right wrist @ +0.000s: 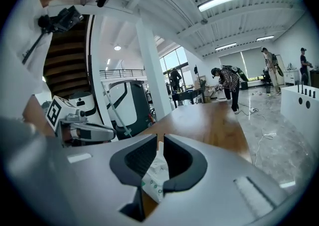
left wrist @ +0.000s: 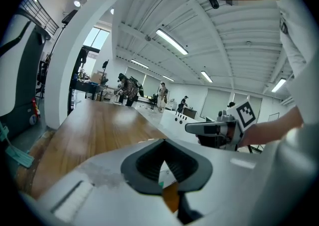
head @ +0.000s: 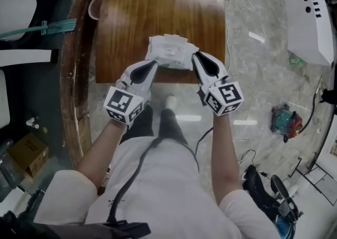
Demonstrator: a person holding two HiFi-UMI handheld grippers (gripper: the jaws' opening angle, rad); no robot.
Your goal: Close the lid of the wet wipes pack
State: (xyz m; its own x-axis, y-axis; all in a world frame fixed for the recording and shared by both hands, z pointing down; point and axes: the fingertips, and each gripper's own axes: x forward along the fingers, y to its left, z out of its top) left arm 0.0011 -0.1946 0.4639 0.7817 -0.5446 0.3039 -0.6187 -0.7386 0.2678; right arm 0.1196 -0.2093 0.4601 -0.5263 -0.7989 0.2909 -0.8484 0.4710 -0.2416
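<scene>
The white wet wipes pack [head: 169, 52] lies at the near edge of the wooden table [head: 158, 1], with a white flap showing along its far side. My left gripper [head: 154, 63] is at the pack's left end, jaws shut on a thin edge of it. In the left gripper view the jaws [left wrist: 164, 143] meet, and a sliver of pack [left wrist: 166, 174] shows behind them. My right gripper [head: 195, 55] is at the pack's right end. In the right gripper view a narrow gap shows between its jaws [right wrist: 160, 140]. The crinkled pack edge [right wrist: 155, 175] sits loosely in that gap.
A clear cup [head: 95, 6] stands at the table's left edge. A white machine [head: 308, 17] is at the far right, and a red and green tool [head: 287, 119] with cables lies on the floor. A cardboard box [head: 29, 153] sits at the lower left. Several people stand far off.
</scene>
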